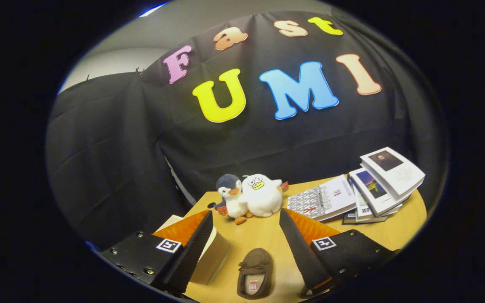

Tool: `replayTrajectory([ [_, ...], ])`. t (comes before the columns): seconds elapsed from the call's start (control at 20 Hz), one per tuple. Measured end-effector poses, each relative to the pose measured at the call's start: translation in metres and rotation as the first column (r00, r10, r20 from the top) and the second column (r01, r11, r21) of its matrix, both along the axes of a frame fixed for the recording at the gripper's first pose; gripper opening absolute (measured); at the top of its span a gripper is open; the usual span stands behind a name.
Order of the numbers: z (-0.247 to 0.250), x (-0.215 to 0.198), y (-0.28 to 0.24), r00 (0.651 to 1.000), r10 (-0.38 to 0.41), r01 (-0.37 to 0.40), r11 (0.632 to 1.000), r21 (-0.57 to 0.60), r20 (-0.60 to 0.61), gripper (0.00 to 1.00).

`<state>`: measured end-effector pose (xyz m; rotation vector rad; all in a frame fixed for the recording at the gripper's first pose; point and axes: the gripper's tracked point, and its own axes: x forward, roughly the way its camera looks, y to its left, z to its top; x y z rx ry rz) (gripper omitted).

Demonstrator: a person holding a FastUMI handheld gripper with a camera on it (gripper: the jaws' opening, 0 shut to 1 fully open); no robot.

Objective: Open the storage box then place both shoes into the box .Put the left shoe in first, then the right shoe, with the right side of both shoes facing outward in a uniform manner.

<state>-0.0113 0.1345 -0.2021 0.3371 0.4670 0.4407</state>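
Just open tongs [249, 216] over brown shoe [255, 272], label unreadable

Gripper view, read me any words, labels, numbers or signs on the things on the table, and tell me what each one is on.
No text on the table can be read.
Books: cover print and a square code, too small to read.
Brown shoe, between the open gripper fingers: insole label, blurred.
Plush penguin and white plush duck: small tags, unreadable.
Finger mounts: square markers, patterns only, no words.
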Motion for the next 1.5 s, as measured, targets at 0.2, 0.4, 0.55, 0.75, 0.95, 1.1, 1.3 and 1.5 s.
replayTrajectory([
  [0.2,-0.033,-0.012,0.038,0.987,0.105,-0.094,0.991,0.096,-0.124,0.97],
  [0.4,-0.07,-0.034,0.08,0.94,0.238,-0.194,0.963,0.189,-0.246,0.97],
  [0.55,-0.095,-0.051,0.108,0.881,0.329,-0.244,0.931,0.27,-0.339,0.97],
  [0.75,-0.119,-0.064,0.129,0.815,0.398,-0.252,0.898,0.36,-0.422,0.96],
  [0.95,-0.126,-0.074,0.148,0.76,0.459,-0.245,0.858,0.452,-0.46,0.93],
  [1.1,-0.126,-0.072,0.169,0.739,0.517,-0.285,0.821,0.494,-0.432,0.76],
  [1.3,-0.122,-0.065,0.179,0.759,0.526,-0.319,0.814,0.486,-0.383,0.11],
  [1.5,-0.117,-0.063,0.178,0.735,0.531,-0.278,0.803,0.527,-0.421,0.0],
])
